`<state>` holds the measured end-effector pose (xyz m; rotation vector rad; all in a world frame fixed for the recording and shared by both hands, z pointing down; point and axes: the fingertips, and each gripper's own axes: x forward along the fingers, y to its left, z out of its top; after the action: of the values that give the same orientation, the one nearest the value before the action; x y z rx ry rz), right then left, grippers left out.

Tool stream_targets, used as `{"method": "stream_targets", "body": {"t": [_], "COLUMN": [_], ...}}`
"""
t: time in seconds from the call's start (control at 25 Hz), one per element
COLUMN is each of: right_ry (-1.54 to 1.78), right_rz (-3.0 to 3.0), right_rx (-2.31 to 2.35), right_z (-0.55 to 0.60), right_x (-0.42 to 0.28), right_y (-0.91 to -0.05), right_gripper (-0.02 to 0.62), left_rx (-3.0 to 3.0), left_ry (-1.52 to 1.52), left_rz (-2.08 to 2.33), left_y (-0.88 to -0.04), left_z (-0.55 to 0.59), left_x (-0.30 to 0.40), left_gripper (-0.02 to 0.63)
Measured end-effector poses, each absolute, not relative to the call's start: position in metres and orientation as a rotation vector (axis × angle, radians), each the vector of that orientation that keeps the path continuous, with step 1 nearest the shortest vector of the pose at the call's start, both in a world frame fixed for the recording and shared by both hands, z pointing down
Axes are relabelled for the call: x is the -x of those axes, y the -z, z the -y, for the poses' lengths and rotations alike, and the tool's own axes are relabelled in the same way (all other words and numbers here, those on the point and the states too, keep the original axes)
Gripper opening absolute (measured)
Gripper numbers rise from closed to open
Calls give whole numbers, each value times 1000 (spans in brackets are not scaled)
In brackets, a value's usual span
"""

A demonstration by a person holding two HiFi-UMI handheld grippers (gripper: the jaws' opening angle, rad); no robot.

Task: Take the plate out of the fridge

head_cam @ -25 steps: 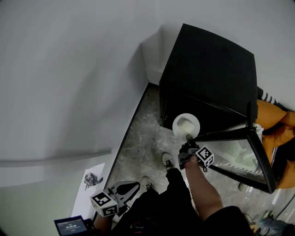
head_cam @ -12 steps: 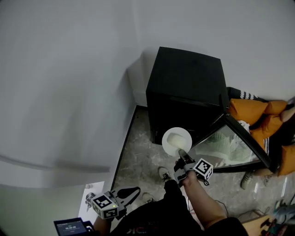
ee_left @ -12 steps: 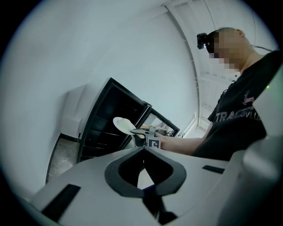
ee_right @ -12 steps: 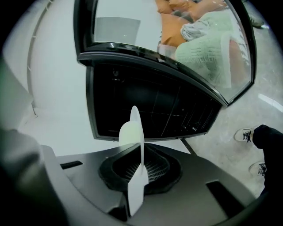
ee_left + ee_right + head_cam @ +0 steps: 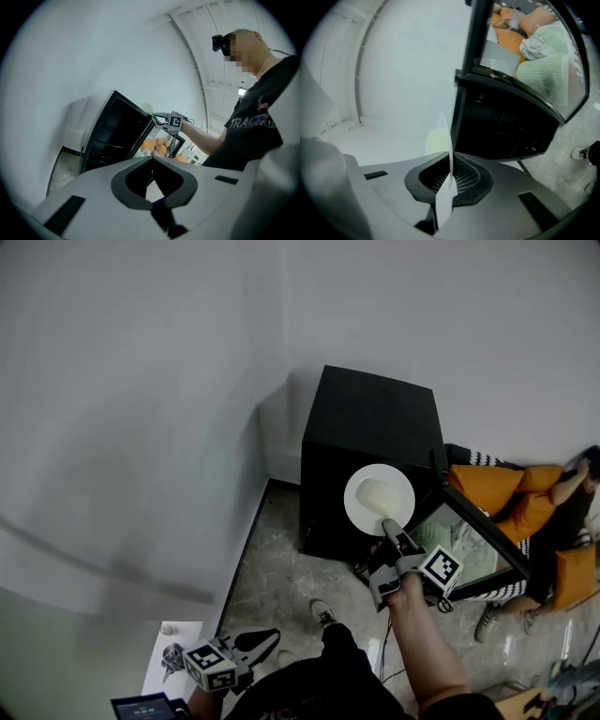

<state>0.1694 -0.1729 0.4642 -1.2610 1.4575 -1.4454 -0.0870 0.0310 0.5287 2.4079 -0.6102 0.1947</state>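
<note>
White walls, grey marbled floor, black fridge in the corner at frame centre. Its glass door stands open toward the right. The bare right arm reaches up-frame from bottom centre. The right gripper has its jaws closed on the lower rim of the white plate. The plate is outside the fridge, in front of its upper front edge, face toward the head camera, with an unclear pale patch on it. The left gripper sits low at lower left, pointing right, jaws together, nothing between. Fridge interior is dark, contents unreadable.
</note>
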Motion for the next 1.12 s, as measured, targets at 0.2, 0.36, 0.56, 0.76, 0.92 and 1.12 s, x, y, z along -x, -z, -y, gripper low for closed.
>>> {"method": "stream_targets", "body": {"t": [0.2,0.36,0.56,0.76,0.92,1.12], "right_ry": [1330,1308,1355,1406,1422,1473], "right_rz": [-1454,-1401,-1277,-1169,-1122,-1095], "right_rx": [1310,1392,1508,1607,1663,1673], "right_z": [236,256,330,359,366,382], "right_x": [-189,-199,-209,-208,-215,-214], "right_y": [-415,-411,-416,-423,-432,-442], "right_gripper": [18,18,18,20,20,20], "left_rx": [-2415,-2428,-2416,-2402,-2393,-2368], "left_ry": [-153,-137,-140,-84,-93,-84], "left_rz": [626,644,660,672,720,761], "left_y": [-522,-529,-527,-526,-531,-529], "left_z": [-16,-38,-25,-27,-31,-31], "left_x": [89,103,104,102,110,111], "left_gripper": [5,5,5,5,5,5]}}
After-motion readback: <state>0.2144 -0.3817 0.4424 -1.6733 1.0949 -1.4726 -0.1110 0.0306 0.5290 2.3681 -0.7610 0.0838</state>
